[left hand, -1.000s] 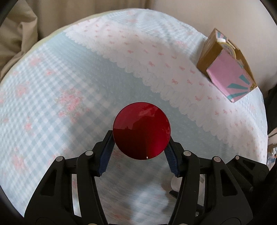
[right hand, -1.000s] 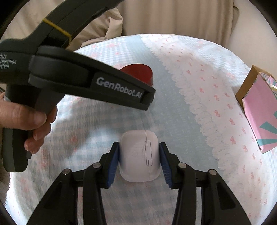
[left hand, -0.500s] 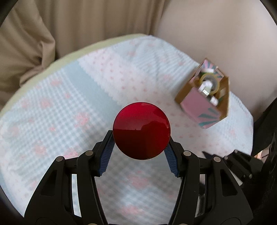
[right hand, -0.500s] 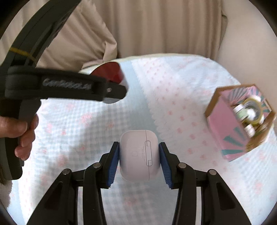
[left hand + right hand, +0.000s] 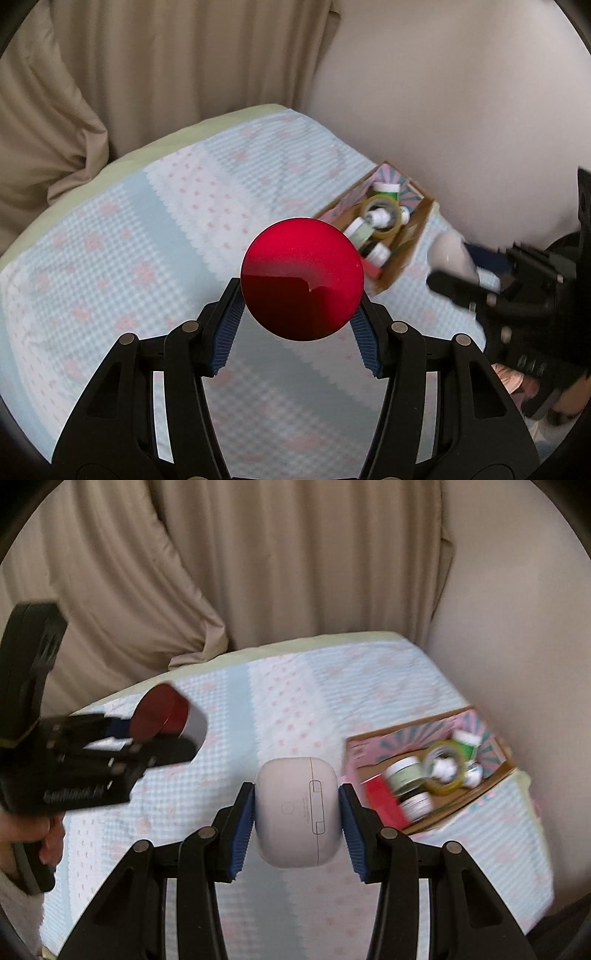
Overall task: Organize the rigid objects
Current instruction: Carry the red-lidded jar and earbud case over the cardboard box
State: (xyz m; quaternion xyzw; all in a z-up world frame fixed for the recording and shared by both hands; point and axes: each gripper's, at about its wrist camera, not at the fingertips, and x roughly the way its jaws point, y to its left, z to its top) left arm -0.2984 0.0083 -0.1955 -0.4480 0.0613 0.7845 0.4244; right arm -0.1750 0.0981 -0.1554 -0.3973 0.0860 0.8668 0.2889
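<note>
Both loads lifted above bed.
My left gripper clamps red puck; right gripper clamps white case. Box at 3 o'clock holds jars, tape roll.

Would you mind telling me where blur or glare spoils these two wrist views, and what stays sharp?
Left wrist view: the red disc in the left gripper is sharp with a pale sheen; the right gripper at the edge is smeared. Right wrist view: the white case is crisp, the cardboard box and left gripper are motion-blurred; fisheye bends both.
</note>
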